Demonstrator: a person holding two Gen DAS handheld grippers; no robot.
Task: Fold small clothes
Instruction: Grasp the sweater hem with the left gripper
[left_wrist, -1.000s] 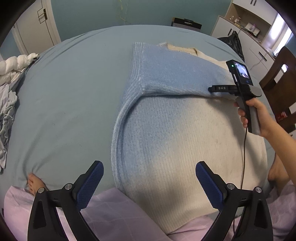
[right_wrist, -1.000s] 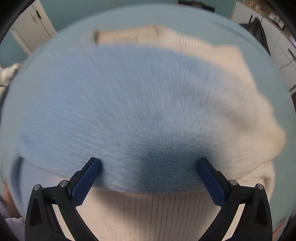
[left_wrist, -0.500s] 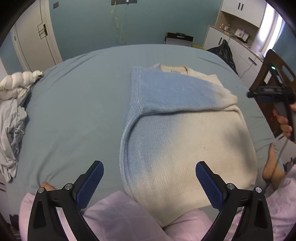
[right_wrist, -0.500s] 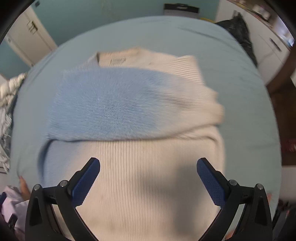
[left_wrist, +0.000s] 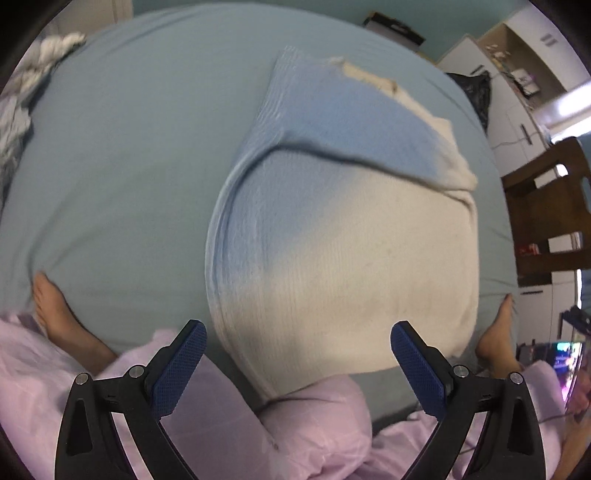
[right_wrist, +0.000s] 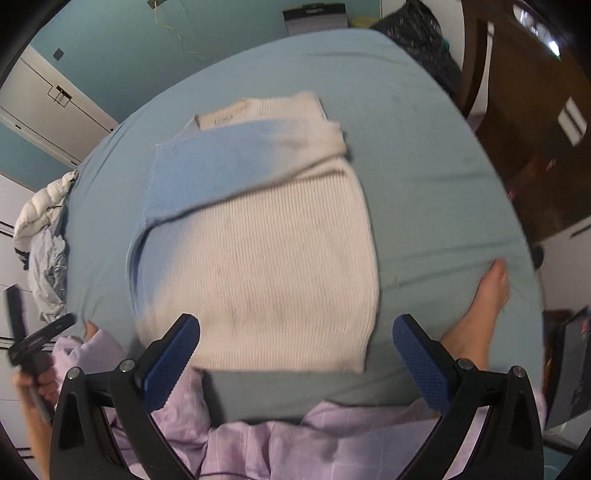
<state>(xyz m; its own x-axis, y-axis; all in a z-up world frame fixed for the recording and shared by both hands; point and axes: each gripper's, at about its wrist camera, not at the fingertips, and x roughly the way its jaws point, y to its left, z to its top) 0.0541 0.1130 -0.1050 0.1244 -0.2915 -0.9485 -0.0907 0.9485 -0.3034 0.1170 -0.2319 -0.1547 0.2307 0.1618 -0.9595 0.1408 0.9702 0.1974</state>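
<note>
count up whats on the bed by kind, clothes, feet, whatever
sweaters: 1, the blue-and-cream sweater lying flat with a sleeve folded across its chest
heaps of clothes or bedding: 1, the pile at the bed's left edge; separate items can't be told apart
bare feet: 2, the left foot and the right foot
total: 4

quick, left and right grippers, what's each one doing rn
Left gripper: jaws open, holding nothing, above the sweater.
Right gripper: jaws open, holding nothing, above the sweater's near hem.
</note>
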